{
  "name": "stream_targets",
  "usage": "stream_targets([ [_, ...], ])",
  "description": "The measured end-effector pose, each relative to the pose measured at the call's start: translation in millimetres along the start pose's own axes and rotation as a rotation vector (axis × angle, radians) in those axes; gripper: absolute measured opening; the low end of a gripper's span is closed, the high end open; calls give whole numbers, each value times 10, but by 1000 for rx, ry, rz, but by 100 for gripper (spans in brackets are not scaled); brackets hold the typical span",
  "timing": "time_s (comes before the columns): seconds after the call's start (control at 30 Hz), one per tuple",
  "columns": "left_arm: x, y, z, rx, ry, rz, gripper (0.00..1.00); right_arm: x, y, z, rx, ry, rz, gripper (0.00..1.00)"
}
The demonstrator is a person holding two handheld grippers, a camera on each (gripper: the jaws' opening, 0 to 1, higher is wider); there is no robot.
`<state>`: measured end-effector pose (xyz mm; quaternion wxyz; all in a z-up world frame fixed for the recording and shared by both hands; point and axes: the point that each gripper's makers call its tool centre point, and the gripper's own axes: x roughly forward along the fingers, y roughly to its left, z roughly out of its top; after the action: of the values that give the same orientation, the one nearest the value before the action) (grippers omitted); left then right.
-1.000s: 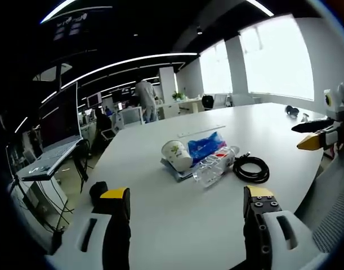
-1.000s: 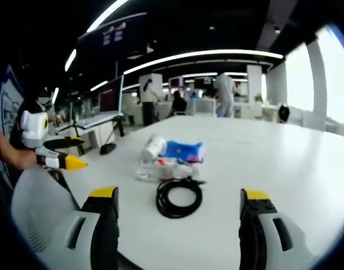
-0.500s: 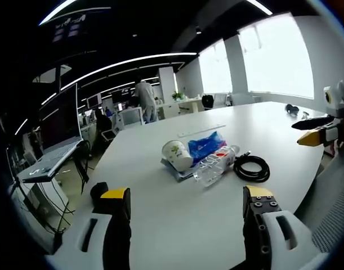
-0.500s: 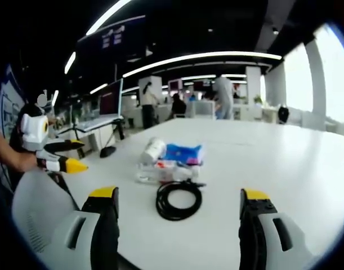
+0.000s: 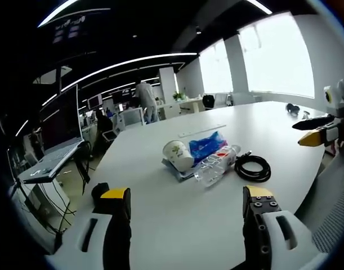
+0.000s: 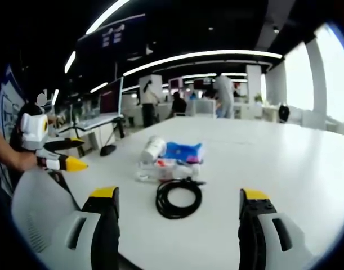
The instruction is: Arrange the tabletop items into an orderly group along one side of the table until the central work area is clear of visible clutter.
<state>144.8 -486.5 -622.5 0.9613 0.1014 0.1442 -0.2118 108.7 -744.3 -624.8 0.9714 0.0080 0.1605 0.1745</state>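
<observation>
Your clutter sits bunched mid-worktop. The blue packet is soft and crinkly; pinch an edge. The clear plastic bottle is probably light and slippery; take its middle. The paper cup crushes easily. The black cable coil is floppy; hook a loop. Left tongs and right tongs are spread, empty. The worktop is smooth, in an open office.

- bare counter lies open before the cluster.
- cup, blue bag, bottle and cable crowd mid-counter, touching or just beside each other.
</observation>
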Motion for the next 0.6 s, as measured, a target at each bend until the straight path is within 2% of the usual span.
stream_targets([
  [0.33,4,2,-45,3,25,1,80,3,-10,-23,-10,18,-7,85],
  [0.6,-8,22,-31,18,23,13,80,-16,-59,23,16,12,-16,84],
])
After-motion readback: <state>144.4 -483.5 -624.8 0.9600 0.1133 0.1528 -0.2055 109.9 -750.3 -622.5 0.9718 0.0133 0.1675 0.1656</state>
